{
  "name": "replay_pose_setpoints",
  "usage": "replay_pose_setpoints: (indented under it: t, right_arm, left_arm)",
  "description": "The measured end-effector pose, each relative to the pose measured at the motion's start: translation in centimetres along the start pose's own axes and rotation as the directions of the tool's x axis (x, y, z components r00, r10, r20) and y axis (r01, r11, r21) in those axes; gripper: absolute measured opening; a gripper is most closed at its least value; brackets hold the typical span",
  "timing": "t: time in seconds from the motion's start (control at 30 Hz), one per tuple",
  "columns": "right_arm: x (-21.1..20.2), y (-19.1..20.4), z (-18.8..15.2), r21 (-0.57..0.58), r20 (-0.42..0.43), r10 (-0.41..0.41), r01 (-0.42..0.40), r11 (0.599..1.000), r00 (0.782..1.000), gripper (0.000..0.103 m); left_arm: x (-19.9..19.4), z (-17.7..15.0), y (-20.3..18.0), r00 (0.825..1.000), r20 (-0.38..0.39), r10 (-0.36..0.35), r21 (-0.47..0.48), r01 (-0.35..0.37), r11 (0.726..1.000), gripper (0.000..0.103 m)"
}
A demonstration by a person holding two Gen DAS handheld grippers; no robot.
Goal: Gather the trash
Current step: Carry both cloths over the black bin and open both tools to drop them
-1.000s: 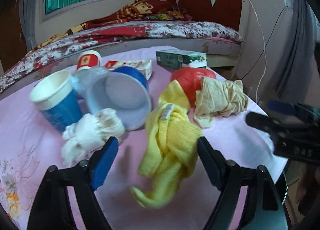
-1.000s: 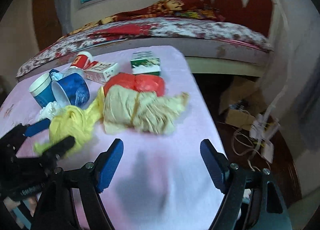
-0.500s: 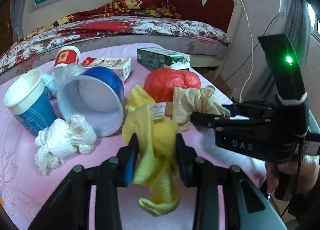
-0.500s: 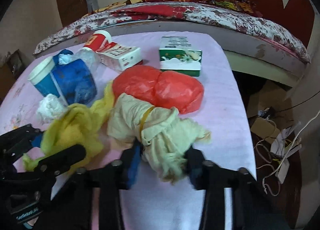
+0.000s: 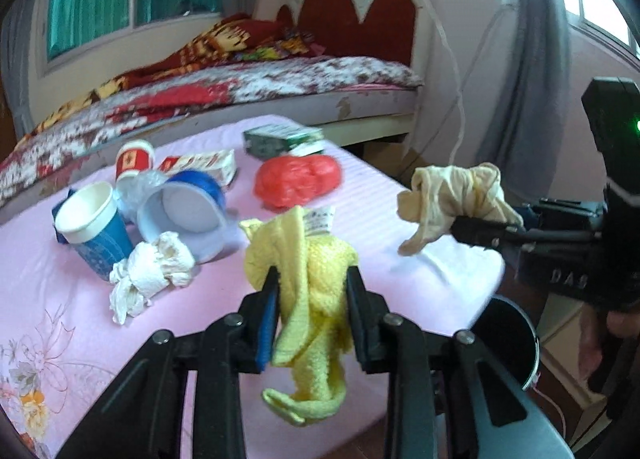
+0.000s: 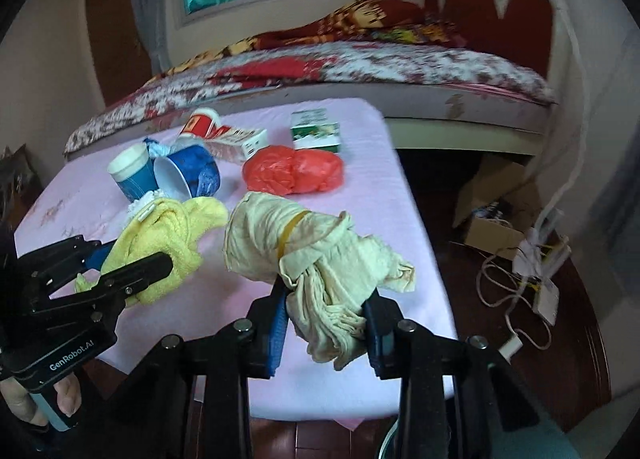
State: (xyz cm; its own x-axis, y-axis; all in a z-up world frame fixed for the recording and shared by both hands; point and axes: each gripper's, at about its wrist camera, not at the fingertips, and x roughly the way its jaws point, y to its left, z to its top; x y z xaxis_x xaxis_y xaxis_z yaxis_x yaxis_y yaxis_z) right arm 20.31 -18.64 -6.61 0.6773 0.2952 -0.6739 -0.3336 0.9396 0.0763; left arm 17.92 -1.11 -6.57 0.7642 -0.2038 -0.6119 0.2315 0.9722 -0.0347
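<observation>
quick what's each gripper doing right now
Left gripper: shut on the yellow towel.
Right gripper: shut on the beige cloth bundle.

The dark bin (image 5: 506, 333) below the tabletop's near right corner is mostly hidden behind the left tongs' frame, its inside too dark to read. The white crumpled tissue (image 6: 142, 203) is nearly covered by the yellow cloth (image 6: 168, 235) in the right wrist view. Print on the green carton (image 5: 282, 139) is blurred. The person's hand (image 6: 38, 405) is cut off at the left edge.
</observation>
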Motion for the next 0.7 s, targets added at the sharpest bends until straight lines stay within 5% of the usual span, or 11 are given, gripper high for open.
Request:
replay_pose_setpoints:
  t: [0.7]
  right_arm:
    - [-12.1,-9.7,-9.5,0.211,0.019,-0.218,0.21,0.955,0.976,0.036]
  left_arm:
    - [-1.8,0.2,-11.7,0.978,0.007,-0.207,0.163,0.203,0.966,0.032]
